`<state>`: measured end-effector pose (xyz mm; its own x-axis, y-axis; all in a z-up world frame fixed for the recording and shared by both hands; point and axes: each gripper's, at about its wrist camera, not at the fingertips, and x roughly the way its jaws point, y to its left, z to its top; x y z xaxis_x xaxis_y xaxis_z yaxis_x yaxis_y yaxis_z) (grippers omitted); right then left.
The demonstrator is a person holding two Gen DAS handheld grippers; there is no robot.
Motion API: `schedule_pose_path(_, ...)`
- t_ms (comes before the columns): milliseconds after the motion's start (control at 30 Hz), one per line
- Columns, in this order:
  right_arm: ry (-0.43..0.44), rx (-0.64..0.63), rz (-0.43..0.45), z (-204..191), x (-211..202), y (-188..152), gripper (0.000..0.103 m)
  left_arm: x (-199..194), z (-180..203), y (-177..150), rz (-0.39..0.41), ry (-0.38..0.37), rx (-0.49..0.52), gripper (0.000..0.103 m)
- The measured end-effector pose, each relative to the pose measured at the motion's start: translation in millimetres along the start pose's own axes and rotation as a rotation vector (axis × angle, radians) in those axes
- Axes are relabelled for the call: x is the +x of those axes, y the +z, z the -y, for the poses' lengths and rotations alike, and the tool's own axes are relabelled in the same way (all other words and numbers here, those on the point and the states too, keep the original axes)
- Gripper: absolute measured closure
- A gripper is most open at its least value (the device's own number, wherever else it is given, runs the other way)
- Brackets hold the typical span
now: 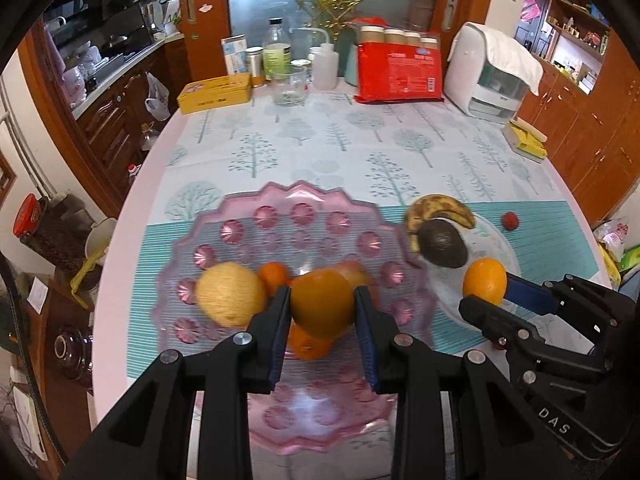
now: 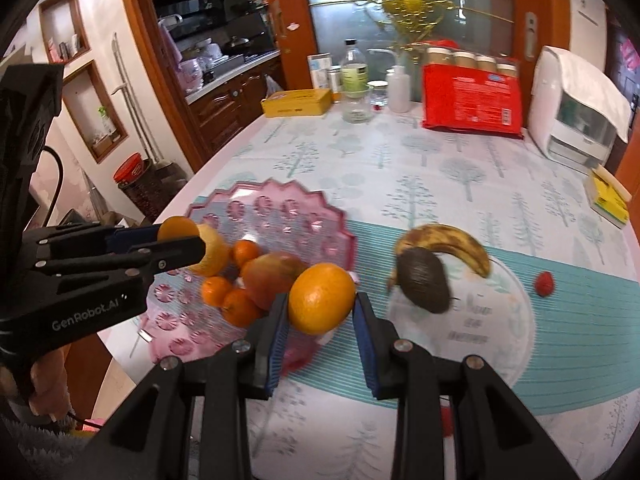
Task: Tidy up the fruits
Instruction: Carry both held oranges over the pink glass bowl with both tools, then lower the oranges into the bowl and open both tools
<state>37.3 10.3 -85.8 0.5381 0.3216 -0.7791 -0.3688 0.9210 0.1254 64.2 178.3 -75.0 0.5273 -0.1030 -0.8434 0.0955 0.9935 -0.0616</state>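
**Both grippers loaded, pink dish part filled**

Progress, as I judged it: sorting was about midway. The pink dish (image 2: 332, 220) already held a yellow round fruit (image 1: 230, 300), a reddish apple (image 2: 274, 276) and several small tangerines (image 2: 240, 308), all grouped on its near side. Still outside it: a spotted banana (image 2: 444, 246) and a dark avocado (image 2: 422, 284), touching each other at the far rim of the clear plate (image 2: 516, 336), and a small red berry (image 2: 545, 283) alone on the striped mat (image 2: 580, 320), just beside that plate.

My left gripper (image 1: 322, 306) was clamped on an orange (image 1: 322, 304), held above the pink dish over the tangerines. My right gripper (image 2: 321, 300) was clenched on a second orange (image 2: 322, 298), held between the two dishes, near the pink dish's rim. Whether either orange touched anything below, I could not tell; motion blur.

Remaining, in my estimate: set down both oranges, then deal with banana, avocado and berry. The bench (image 1: 132, 216) carried unrelated bottles and boxes at its far end.
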Motion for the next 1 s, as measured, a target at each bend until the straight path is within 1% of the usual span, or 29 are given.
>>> schedule_pose_path(167, 0.016, -0.007, -0.019, -21, 18, 6, 0.070, 8, -24, 0, -0.017, 0.010, -0.003, 0.073)
schedule_pose_path(300, 0.025, -0.017, -0.046, -36, 36, 10, 0.070, 22, -40, -5, -0.060, 0.014, -0.005, 0.073)
schedule_pose_path(400, 0.031, -0.022, -0.076, -45, 50, 9, 0.070, 38, -50, -11, -0.112, 0.012, 0.001, 0.073)
schedule_pose_path(533, 0.029, -0.033, -0.121, -55, 70, 7, 0.070, 61, -57, -18, -0.192, 0.014, 0.006, 0.073)
schedule_pose_path(633, 0.032, -0.046, -0.164, -63, 85, 2, 0.070, 75, -60, -21, -0.235, 0.018, 0.008, 0.073)
schedule_pose_path(800, 0.028, -0.058, -0.216, -67, 102, -3, 0.070, 91, -63, -25, -0.283, 0.023, 0.021, 0.073)
schedule_pose_path(900, 0.028, -0.069, -0.209, -70, 102, -5, 0.070, 96, -65, -26, -0.301, 0.027, 0.016, 0.073)
schedule_pose_path(1000, 0.026, -0.079, -0.208, -72, 103, -7, 0.070, 101, -65, -29, -0.318, 0.046, 0.018, 0.073)
